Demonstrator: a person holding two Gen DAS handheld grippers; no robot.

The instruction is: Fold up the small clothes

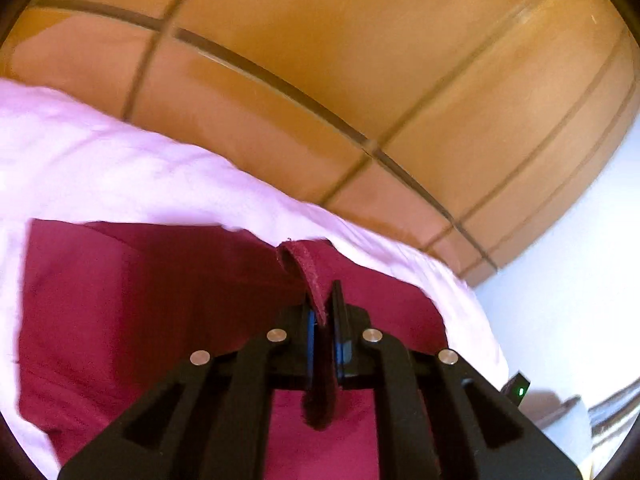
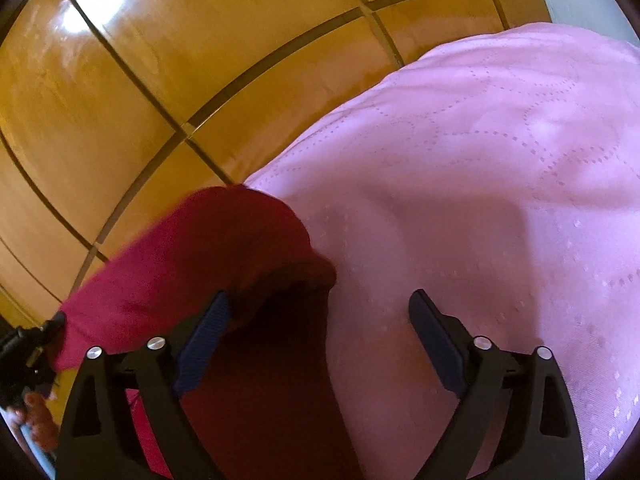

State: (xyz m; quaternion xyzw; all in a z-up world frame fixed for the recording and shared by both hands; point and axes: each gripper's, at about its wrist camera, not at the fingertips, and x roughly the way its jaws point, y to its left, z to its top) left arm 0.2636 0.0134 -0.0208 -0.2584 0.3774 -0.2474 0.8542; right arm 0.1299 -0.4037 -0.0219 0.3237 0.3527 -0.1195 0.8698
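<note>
Two hand-held grippers | left hand-held gripper (image 1: 323,312) pinches hem of crimson garment (image 1: 140,300) on pink bedspread (image 2: 480,160) | right hand-held gripper (image 2: 320,320) gapes wide over cloth, holding nothing | advice: grip matching edge, lift evenly, keep fold taut

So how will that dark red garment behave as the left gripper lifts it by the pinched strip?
Probably floppy: the dark red garment bends into soft folds around the strip that the left gripper clamps. It looks light, a thin strip seeming to carry it. It may drag rather than slide on the pink bedspread, whose surface looks textured.
</note>
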